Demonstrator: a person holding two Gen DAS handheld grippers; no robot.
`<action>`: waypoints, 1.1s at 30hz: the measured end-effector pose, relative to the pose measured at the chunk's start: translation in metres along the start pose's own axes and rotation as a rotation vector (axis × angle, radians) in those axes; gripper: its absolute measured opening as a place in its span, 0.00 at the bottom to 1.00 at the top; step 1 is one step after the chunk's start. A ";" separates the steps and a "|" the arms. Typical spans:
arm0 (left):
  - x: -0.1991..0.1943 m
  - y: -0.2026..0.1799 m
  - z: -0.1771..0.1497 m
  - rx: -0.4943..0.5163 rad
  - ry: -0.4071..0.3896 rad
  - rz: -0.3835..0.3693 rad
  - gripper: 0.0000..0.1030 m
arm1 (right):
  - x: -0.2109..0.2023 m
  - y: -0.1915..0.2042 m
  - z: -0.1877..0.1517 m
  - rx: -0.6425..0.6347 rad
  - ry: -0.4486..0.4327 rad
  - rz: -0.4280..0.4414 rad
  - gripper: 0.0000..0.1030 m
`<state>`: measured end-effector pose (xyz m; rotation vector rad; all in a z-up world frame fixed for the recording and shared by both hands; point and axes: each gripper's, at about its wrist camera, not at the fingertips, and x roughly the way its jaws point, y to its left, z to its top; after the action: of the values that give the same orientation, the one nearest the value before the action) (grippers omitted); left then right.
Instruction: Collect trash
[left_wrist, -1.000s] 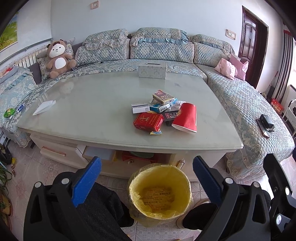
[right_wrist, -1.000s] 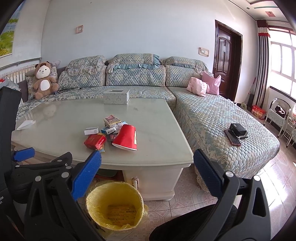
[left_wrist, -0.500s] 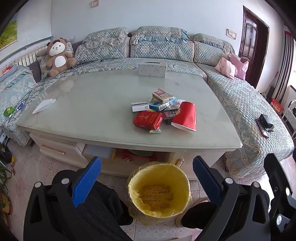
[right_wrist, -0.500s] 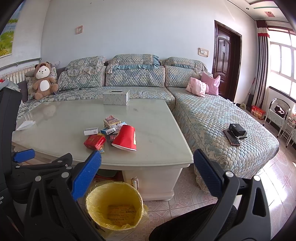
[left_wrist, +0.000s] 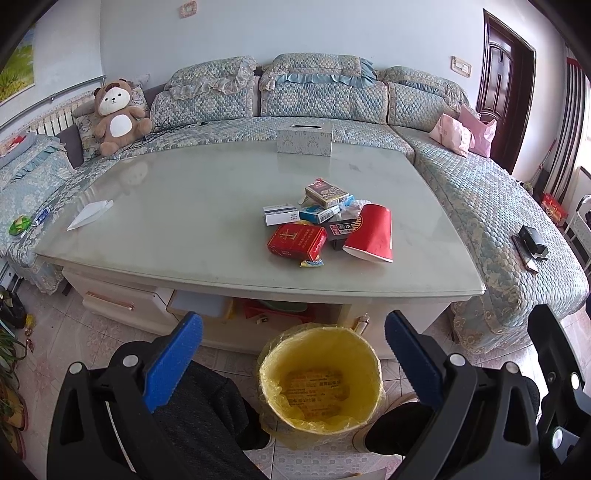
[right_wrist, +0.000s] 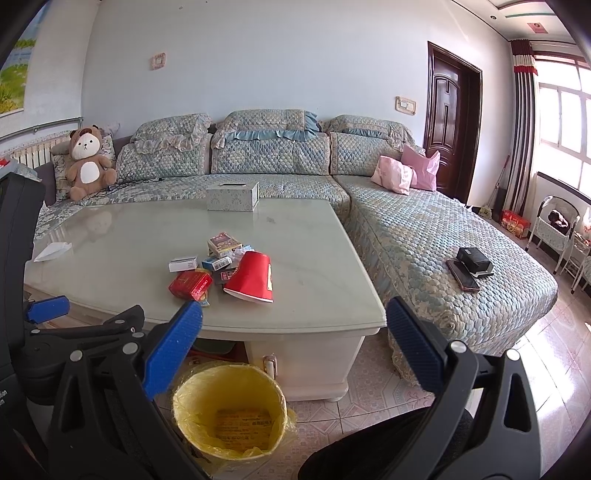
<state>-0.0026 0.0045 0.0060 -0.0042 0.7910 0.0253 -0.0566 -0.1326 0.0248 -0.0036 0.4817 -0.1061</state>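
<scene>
A pile of trash lies on the glass-topped coffee table (left_wrist: 184, 192): a tipped red paper cup (left_wrist: 371, 233) (right_wrist: 253, 277), a red cigarette pack (left_wrist: 297, 242) (right_wrist: 191, 283), a white small box (left_wrist: 280, 214), a blue box (left_wrist: 319, 212) and a dark patterned box (left_wrist: 327, 192). A bin with a yellow bag (left_wrist: 320, 380) (right_wrist: 229, 408) stands on the floor before the table. My left gripper (left_wrist: 293, 354) is open and empty above the bin. My right gripper (right_wrist: 293, 343) is open and empty, to the right of it.
A tissue box (left_wrist: 304, 138) stands at the table's far edge and a folded white paper (left_wrist: 90, 214) at its left. A corner sofa (right_wrist: 424, 229) wraps around the table, with a teddy bear (left_wrist: 114, 114), pink cushions (right_wrist: 406, 173) and a phone and black box (right_wrist: 471, 264).
Both grippers have drifted slightly; the left view shifted a little so the table and bin sit somewhat higher in frame. Nothing on the table moved.
</scene>
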 end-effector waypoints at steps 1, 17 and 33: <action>0.000 0.000 0.000 0.002 0.000 0.002 0.94 | 0.000 0.000 0.000 -0.001 0.000 0.000 0.95; 0.021 -0.005 0.015 0.029 0.032 0.022 0.94 | 0.024 0.000 0.010 -0.012 0.028 0.008 0.95; 0.056 0.036 0.140 0.059 0.152 -0.007 0.94 | 0.085 -0.019 0.079 -0.103 0.134 0.156 0.95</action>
<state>0.1356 0.0435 0.0650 0.0477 0.9431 -0.0056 0.0531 -0.1617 0.0564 -0.0601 0.6189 0.0721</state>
